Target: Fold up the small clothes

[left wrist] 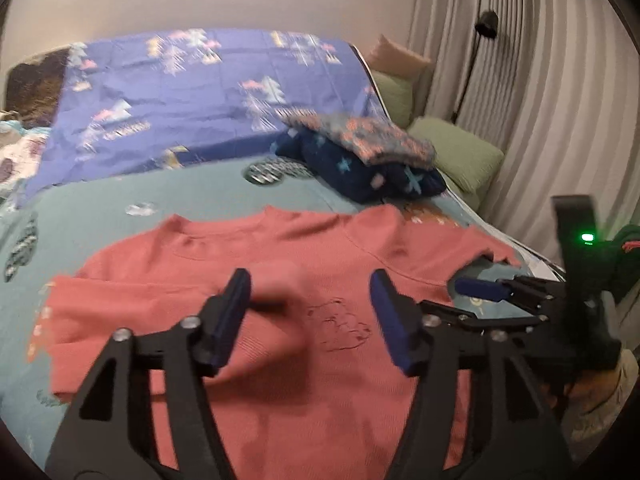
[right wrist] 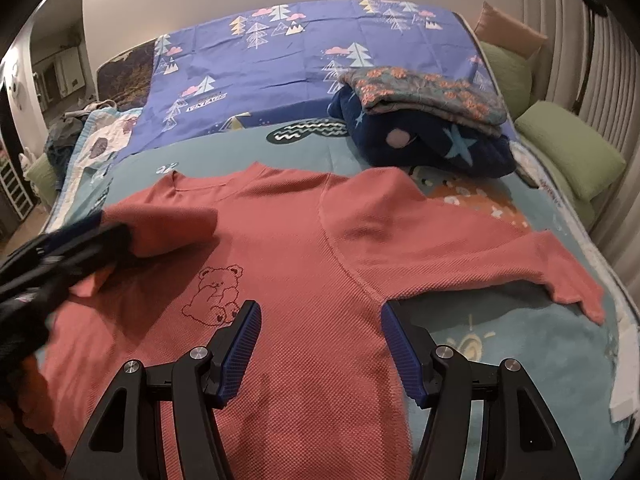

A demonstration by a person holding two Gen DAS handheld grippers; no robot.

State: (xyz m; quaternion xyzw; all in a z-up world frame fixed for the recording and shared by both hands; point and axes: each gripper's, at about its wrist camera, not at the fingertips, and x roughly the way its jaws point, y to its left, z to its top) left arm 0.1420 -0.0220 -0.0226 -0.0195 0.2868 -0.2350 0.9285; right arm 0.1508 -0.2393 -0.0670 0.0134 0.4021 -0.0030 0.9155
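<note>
Pink sweater (right wrist: 312, 248) flat on bed (right wrist: 500, 344), left sleeve (right wrist: 168, 224) folded inward, both hand-held grippers spread wide, empty.

"VINTAGE" banner label, upside down, printed on purple tree-pattern sheet (right wrist: 304, 56); same print in left wrist view too blurred to read; no other legible text

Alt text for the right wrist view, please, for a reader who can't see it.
A coral sweater with an outlined bear lies face-up on a bed, one sleeve folded inward, the other spread out. The open right tongs hover over its lower half; folded clothes sit stacked behind.
</note>
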